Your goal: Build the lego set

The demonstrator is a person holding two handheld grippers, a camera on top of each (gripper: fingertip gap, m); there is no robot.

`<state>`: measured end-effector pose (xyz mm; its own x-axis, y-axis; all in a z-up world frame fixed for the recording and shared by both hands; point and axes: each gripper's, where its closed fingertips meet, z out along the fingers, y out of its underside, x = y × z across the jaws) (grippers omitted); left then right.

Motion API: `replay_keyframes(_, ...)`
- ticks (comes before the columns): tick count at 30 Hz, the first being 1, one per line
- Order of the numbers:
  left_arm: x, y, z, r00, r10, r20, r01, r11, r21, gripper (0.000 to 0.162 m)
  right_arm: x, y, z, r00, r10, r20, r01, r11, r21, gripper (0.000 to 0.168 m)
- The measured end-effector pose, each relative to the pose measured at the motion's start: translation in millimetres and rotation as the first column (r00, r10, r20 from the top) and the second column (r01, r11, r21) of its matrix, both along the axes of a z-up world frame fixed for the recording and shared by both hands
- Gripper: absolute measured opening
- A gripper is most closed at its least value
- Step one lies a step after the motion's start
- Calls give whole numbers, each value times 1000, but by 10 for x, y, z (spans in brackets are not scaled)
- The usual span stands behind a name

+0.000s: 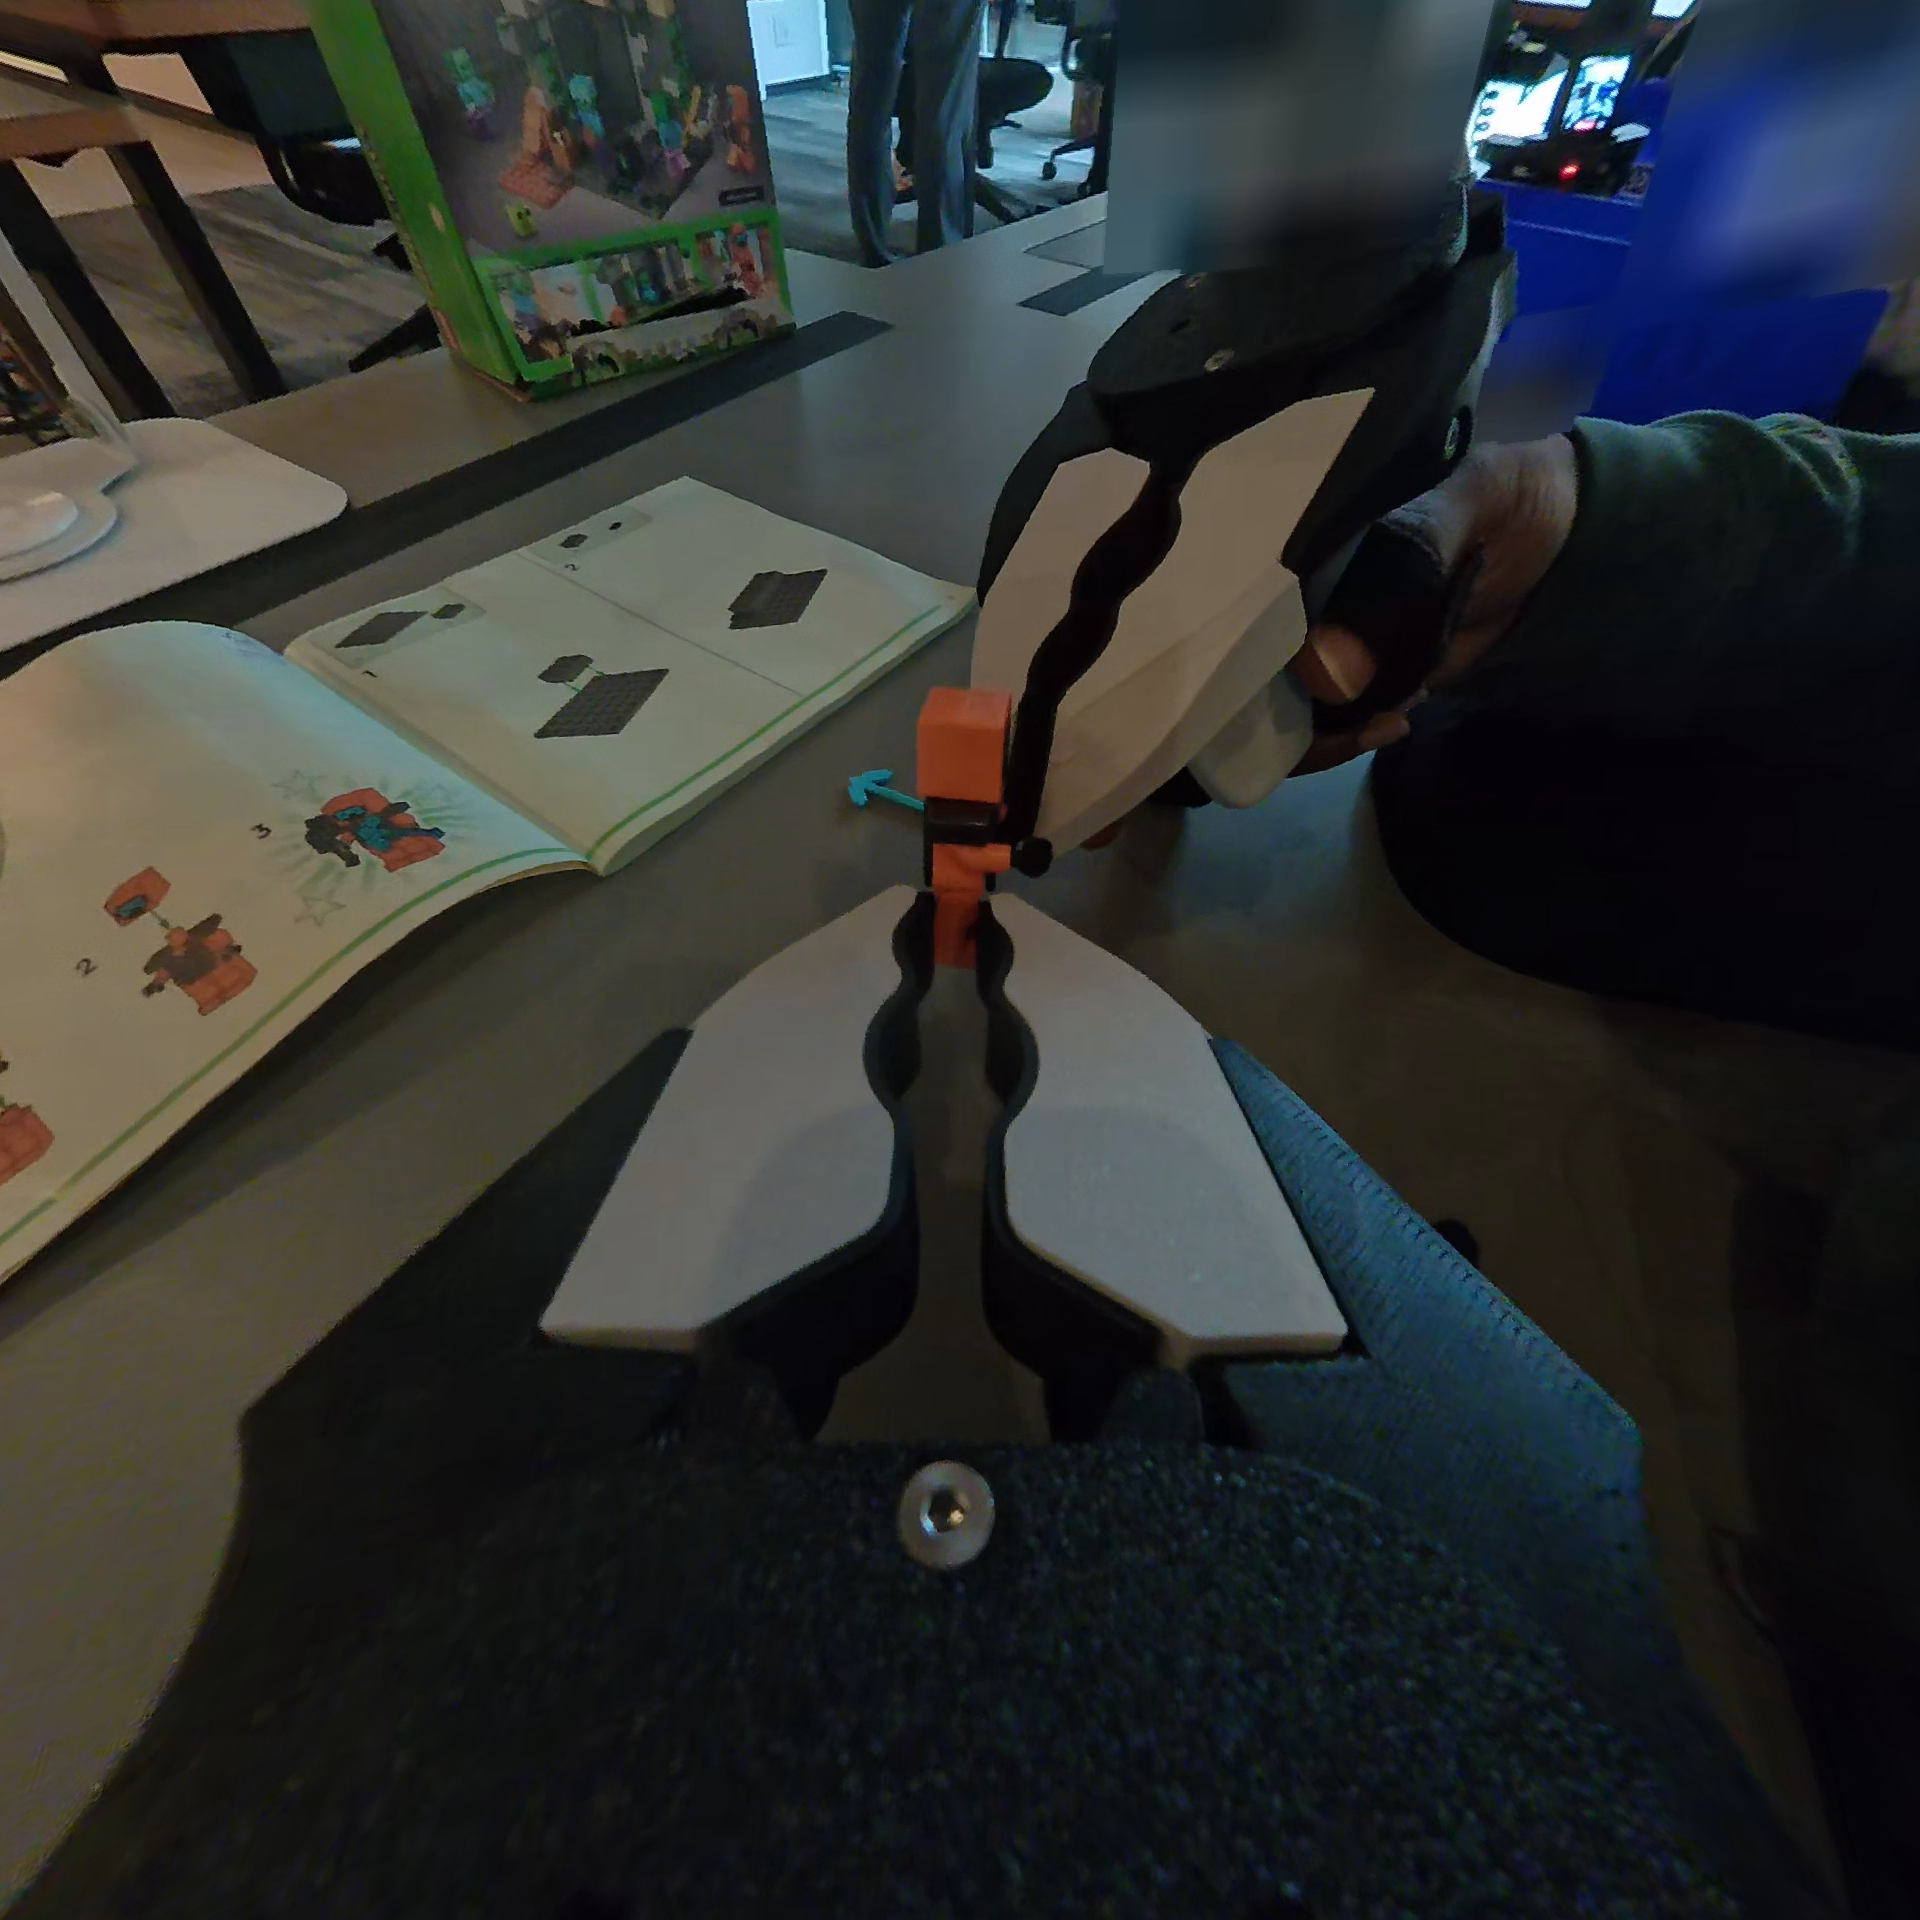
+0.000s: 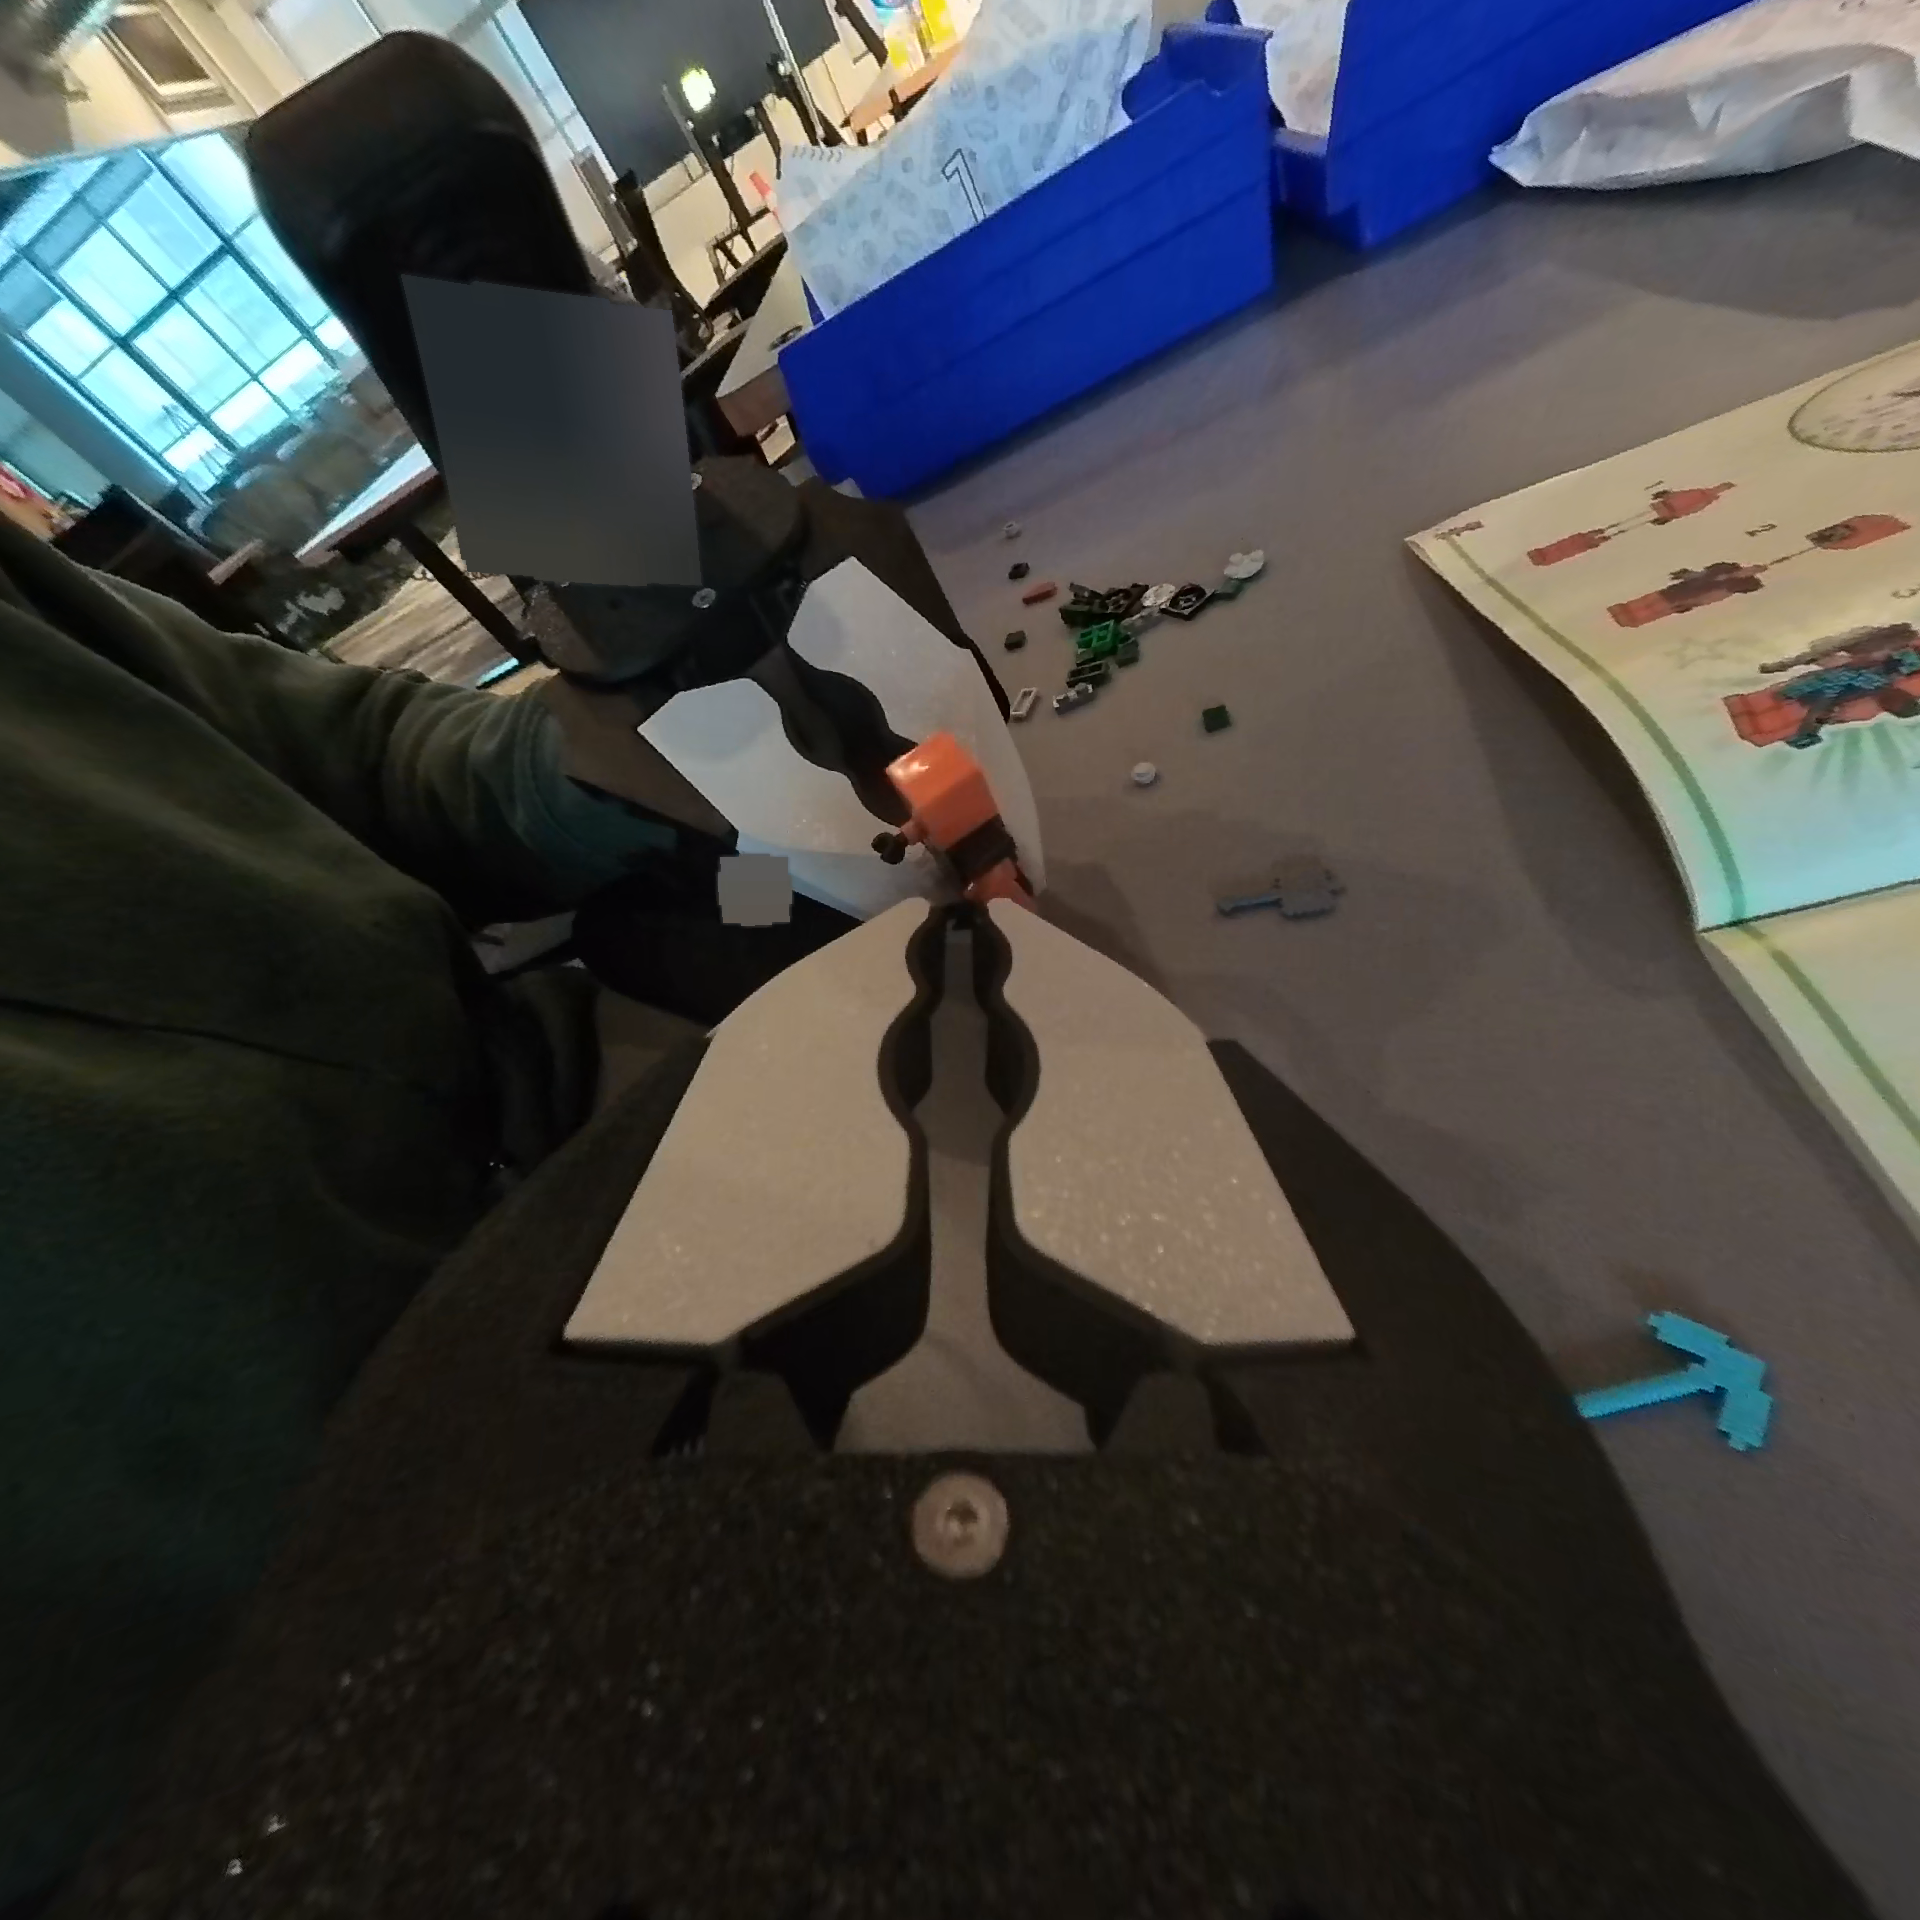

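Observation:
A small figure with an orange head [image 1: 966,736], black torso and orange legs is held upright above the grey table [image 1: 1299,1018]. My left gripper [image 1: 948,914] is shut on its legs. My right gripper [image 1: 1029,847] comes in from the upper right and is shut on the figure's black arm. In the right wrist view my right gripper [image 2: 961,920] pinches a small black part at the figure [image 2: 940,795], which sits between the left gripper's fingers [image 2: 977,727]. A turquoise pickaxe [image 2: 1683,1392] lies on the table; it also shows in the left wrist view [image 1: 878,790].
An open instruction booklet [image 1: 623,665] [image 2: 1766,675] lies beside the figure. A green set box [image 1: 582,177] stands behind it. Several loose pieces [image 2: 1112,634] and a grey-blue axe piece [image 2: 1283,894] lie on the table. Blue bins [image 2: 1039,301] stand at the far edge. A person's hand [image 1: 1455,582] holds the right gripper. My two grippers' fingertips are within a few centimetres of each other. Both grippers' tips are roughly 15 cm from the turquoise pickaxe [image 2: 1683,1392]. It is also in sight in the left wrist view [image 1: 883,787].

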<state>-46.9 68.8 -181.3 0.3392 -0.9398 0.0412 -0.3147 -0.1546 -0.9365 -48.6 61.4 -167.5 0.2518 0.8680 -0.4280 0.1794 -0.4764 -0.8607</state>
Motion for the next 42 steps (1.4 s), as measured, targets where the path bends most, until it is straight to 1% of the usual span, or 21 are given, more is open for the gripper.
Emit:
replay_keyframes(6, -1, 5, -6, 1000, 5, -4, -5, 1000, -1, 8, -2, 5, -2, 1000, -7, 7, 7, 1000, 16, 4)
replay_keyframes(12, -6, -7, 2, 999, -12, 42, 16, 996, -90, 8, -5, 12, 10, 1000, -12, 4, 12, 999, 42, 5)
replay_keyframes(15, -28, 17, 14, 998, -5, 67, 14, 992, -127, 8, 67, 53, 26, 1000, -23, 18, 21, 995, 94, 15)
replay_keyframes(22, -21, 1, 5, 998, -14, 67, 23, 990, -143, 8, 319, 123, -1, 996, -48, 72, 30, 971, 236, 18)
replay_keyframes(26, -11, -24, 17, 996, -31, 86, 45, 986, -164, 8, 365, 104, 43, 999, -36, 32, 27, 971, 238, 18)
replay_keyframes(30, 11, -61, 25, 993, -57, 99, 75, 981, -181, 8, 299, 73, 108, 1000, -17, -1, 16, 972, 234, 20)
replay_keyframes(33, 29, -92, 23, 992, -79, 99, 96, 980, -177, 9, 213, 32, 151, 1000, 20, -19, -15, 975, 221, 26)
replay_keyframes(37, 60, -137, 10, 990, -109, 86, 122, 979, -165, 8, 91, -14, 201, 996, 88, 0, -85, 971, 224, 26)
replay_keyframes(42, 76, -178, 17, 988, -131, 85, 143, 978, -153, 8, -32, -46, 138, 984, 157, 85, -173, 959, 224, 23)
